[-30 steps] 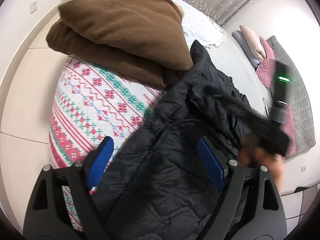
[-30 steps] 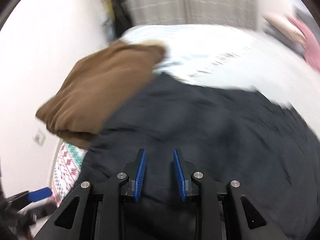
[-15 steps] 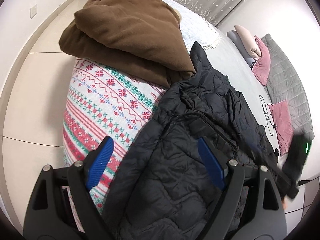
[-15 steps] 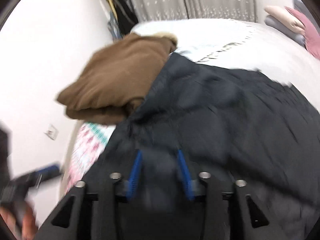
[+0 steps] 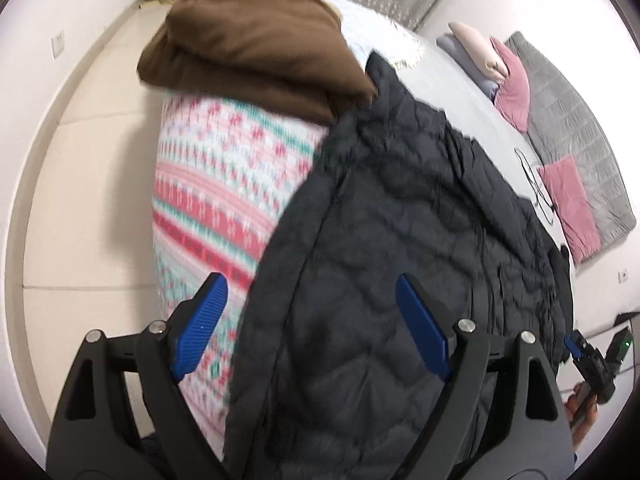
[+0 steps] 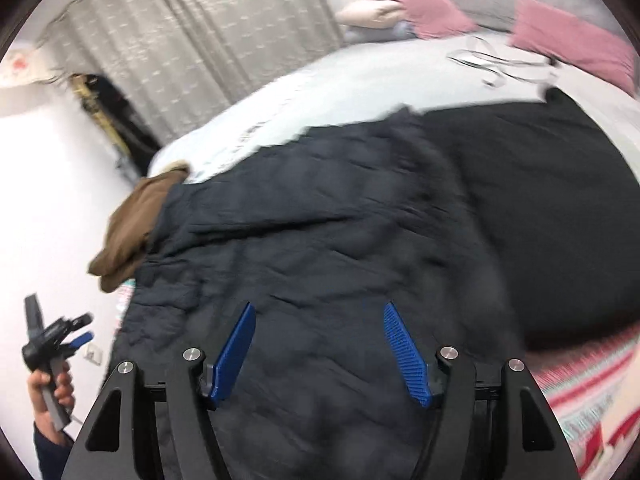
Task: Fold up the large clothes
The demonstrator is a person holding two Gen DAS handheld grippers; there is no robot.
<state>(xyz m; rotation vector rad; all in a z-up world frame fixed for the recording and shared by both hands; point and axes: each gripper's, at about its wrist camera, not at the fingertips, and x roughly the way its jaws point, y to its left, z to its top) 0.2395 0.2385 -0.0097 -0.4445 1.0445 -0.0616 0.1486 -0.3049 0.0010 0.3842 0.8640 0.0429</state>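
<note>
A: Our black quilted puffer jacket [image 5: 400,240] lies spread on the bed [image 6: 360,76], its near end draped over the patterned knit blanket [image 5: 224,184] at the bed's edge, its far corner touching the folded brown blanket [image 5: 256,48].

B: And we hold none of it. The left gripper [image 5: 310,330] hangs over the near hem with its jaws wide apart, nothing between the pads. The right gripper [image 6: 318,354] has just been opening over the middle of the jacket, and its pads are clear of the cloth too.

A: So we judge the next fold is only being set up. We should pick matching points, one on each side edge of the jacket, so the fold line runs straight.

B: Agreed. Puffer fabric is slippery and springy; we'd pinch a good bite, both layers, rather than skim the shell.

A: And lift together, so it doesn't slide off the edge toward the floor [image 5: 92,200].

B: We should also keep clear of the brown blanket and the cable [image 6: 492,66] up by the pink pillows [image 6: 416,12].
</note>
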